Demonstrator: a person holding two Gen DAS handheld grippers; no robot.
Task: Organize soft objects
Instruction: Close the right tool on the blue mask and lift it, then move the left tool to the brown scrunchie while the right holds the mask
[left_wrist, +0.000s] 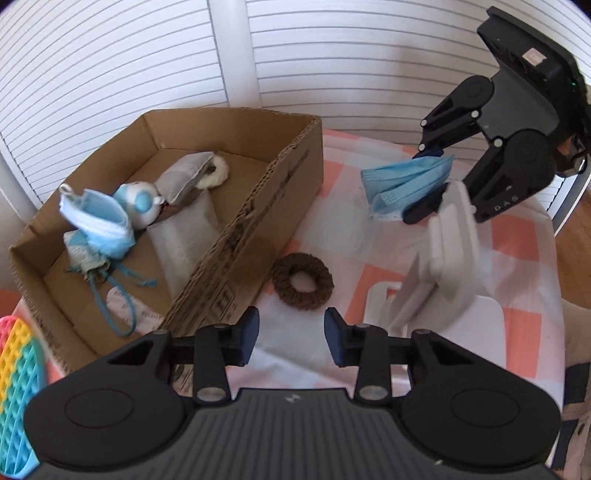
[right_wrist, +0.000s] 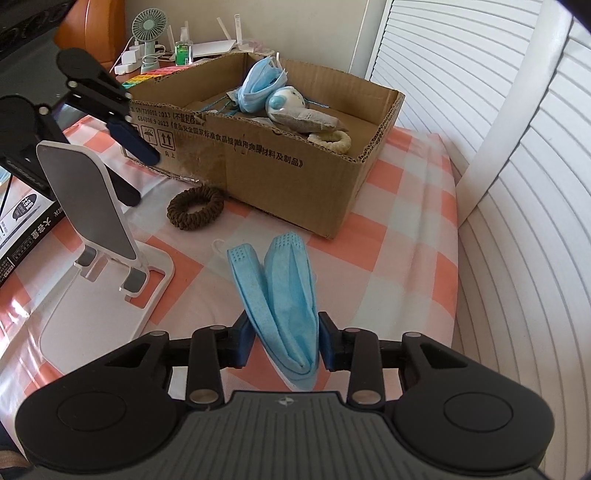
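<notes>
You are in a home, likely a bedroom or living room. White louvred doors (left_wrist: 332, 55) stand behind your counter (right_wrist: 388, 236), which wears a pink-and-white checked cloth. At the far end you have a wooden piece of furniture (right_wrist: 92, 26), a small desk fan (right_wrist: 149, 27), a router (right_wrist: 218, 44) with its antennas up, a green bottle (right_wrist: 183, 50) and chargers (right_wrist: 127, 61) with cables. A white phone stand (right_wrist: 110, 236) and a printed box (right_wrist: 22, 225) sit near you, and wooden floor (left_wrist: 576, 236) shows past the edge.
</notes>
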